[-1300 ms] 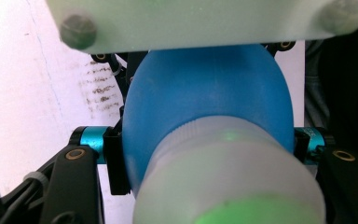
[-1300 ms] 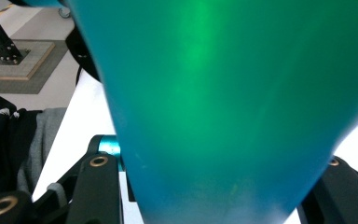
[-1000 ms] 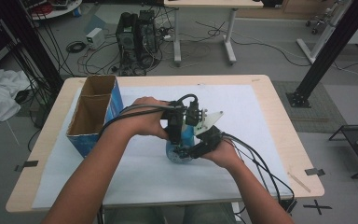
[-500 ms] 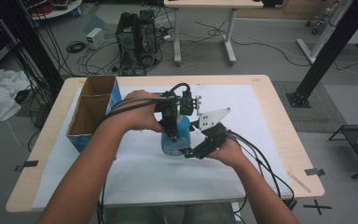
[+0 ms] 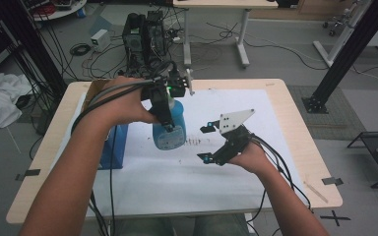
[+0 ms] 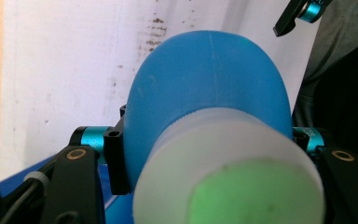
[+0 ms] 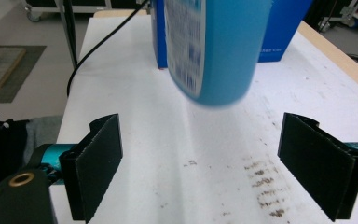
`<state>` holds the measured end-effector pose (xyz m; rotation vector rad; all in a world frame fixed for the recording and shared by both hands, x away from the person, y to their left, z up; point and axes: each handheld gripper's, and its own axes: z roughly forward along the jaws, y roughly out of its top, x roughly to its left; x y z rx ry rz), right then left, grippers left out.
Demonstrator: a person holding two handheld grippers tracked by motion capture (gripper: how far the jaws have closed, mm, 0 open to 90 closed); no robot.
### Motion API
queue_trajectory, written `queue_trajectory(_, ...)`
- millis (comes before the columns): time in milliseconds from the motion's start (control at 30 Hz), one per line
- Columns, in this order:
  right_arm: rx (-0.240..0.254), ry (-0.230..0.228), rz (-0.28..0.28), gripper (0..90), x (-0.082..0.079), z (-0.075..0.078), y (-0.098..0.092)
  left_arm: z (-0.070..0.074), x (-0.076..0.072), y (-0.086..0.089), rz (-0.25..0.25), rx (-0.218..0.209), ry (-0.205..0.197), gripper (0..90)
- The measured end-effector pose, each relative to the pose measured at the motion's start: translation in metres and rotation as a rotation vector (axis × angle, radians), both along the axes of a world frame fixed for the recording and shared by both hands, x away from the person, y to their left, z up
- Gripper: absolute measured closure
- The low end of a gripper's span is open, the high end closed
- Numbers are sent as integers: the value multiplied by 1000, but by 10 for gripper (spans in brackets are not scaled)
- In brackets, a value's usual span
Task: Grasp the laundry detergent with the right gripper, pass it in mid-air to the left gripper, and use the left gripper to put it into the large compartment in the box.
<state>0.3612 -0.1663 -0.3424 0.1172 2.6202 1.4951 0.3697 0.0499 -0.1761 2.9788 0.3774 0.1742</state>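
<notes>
A blue bottle [image 5: 177, 138] with a white cap [image 6: 228, 172] hangs tilted above the white sheet, and my left gripper [image 5: 166, 118] is shut on it just below the cap. In the left gripper view the bottle [image 6: 205, 79] sits between both jaws. My right gripper [image 5: 203, 143] stands to the right of the bottle and apart from it. Its jaws have just been opening and nothing is between them. In the right gripper view the bottle's base [image 7: 214, 46] floats ahead of my right gripper [image 7: 209, 168].
An open blue cardboard box [image 5: 113, 142] stands at the table's left, partly behind the left forearm. A white sheet [image 5: 177, 182] with brown stains [image 7: 265, 182] covers the wooden table [image 5: 295, 147]. Cables trail from both grippers toward the near edge.
The right gripper let go of the bottle, opened wide and drew back to the right. The left gripper lifted the bottle off the sheet and carried it up and away.
</notes>
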Motion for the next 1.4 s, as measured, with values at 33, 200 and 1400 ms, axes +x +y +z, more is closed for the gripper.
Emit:
queue_trajectory(33,-1,1,-2,130,0,0,0,3,0,3,14,-6,0,383)
queue_trajectory(200,-23,1,-11,129,2,4,-4,18,1,22,107,-52,6,383)
queue_trajectory(1400,-94,48,-40,129,8,1,-6,84,18,149,722,-143,-22,382)
